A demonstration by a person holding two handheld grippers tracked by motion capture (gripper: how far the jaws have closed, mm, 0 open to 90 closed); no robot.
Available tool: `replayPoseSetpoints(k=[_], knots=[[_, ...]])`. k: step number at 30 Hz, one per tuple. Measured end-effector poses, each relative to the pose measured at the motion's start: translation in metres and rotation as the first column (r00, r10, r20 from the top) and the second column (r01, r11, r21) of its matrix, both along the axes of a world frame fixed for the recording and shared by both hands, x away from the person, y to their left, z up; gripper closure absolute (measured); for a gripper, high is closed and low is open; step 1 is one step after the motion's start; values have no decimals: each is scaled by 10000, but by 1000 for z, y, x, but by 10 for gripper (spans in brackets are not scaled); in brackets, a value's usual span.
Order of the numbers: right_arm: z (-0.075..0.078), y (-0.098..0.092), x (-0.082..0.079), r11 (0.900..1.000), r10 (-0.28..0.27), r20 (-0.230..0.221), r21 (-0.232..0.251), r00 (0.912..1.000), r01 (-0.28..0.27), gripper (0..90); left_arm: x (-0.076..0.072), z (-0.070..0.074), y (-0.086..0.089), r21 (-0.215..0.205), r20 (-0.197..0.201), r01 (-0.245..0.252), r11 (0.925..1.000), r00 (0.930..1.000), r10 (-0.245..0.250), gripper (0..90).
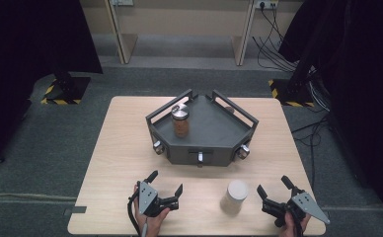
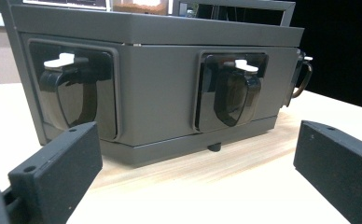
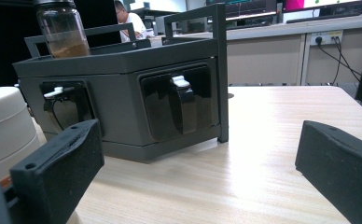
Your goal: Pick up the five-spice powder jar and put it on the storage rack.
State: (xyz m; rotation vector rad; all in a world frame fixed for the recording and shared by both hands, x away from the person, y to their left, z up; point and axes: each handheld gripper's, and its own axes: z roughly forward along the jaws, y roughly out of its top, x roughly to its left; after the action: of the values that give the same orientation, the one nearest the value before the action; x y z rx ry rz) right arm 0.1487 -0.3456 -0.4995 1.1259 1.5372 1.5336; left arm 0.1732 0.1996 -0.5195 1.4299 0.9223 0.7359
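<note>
Jaws of the left gripper (image 1: 167, 182) and right gripper (image 1: 274, 186) gape wide, gripping nothing. Between them, nearer the right one, stands a white lidded jar (image 1: 235, 196); ahead sits a grey drawer stand (image 1: 214, 129) bearing a glass jar (image 1: 180, 120).

Overhead light is washing the counter (image 1: 130, 148) evenly; corners are falling dark; near jaws are blurring; glare is whitening the wood.

Pale wood desk (image 1: 115, 163) at centre on grey carpet (image 1: 41, 148). Beige counters (image 1: 179, 24) at 12 o'clock, wall socket (image 1: 266, 5) and black cables (image 1: 278, 49) at 1 o'clock. Black curtains (image 1: 26, 44) at 10 and 2 o'clock; hazard-striped stand bases (image 1: 63, 91) beneath.
</note>
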Motion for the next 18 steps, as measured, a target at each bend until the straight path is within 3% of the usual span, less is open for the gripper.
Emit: replayPoseSetpoints(k=[18], knots=[[0, 1, 1, 10000, 35, -10, -72, 10000, -35, 13, -2, 0, 0, 37, -144, 38, 10000, 9999, -38, 6]])
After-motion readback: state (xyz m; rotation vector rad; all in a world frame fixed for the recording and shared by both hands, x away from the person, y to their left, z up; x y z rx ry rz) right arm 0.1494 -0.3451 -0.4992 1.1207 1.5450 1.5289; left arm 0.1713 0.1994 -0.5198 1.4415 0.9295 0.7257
